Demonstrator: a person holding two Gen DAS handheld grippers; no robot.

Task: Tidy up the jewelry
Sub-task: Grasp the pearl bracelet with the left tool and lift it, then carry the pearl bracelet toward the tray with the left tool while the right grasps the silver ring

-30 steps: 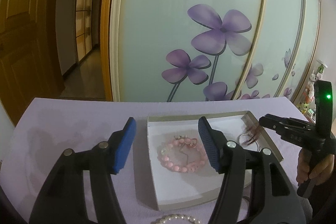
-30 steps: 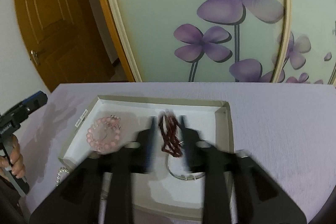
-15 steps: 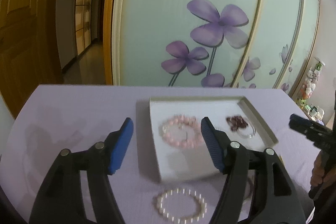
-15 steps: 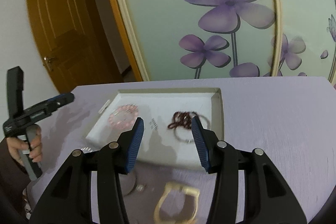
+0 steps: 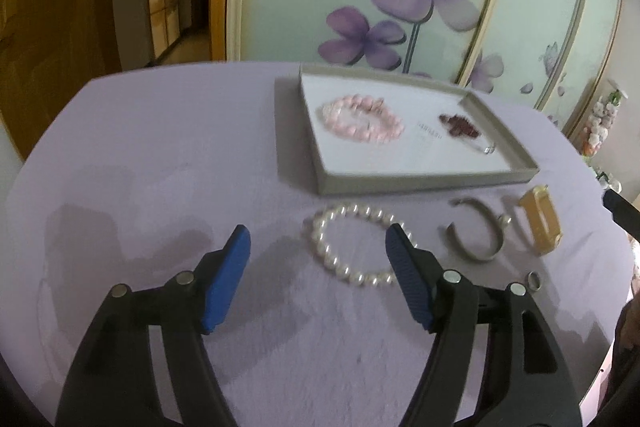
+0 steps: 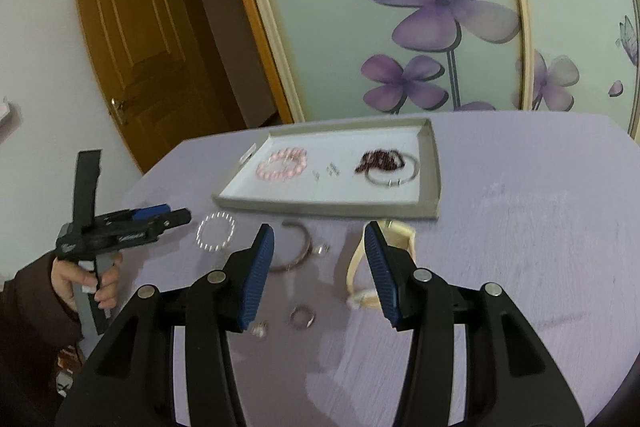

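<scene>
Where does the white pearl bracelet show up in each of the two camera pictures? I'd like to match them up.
Left wrist view: the white pearl bracelet lies low in the middle, on the purple cloth just in front of the tray, partly behind the right-hand blue finger.
Right wrist view: the bracelet sits left of centre, in front of the tray's near left corner.
Shared landmark: the pink bead bracelet inside the tray.

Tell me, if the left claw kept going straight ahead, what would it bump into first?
Probably the pearl bracelet on the purple cloth. The open left claw points down at it, nothing between, though depth is hard to judge.
</scene>
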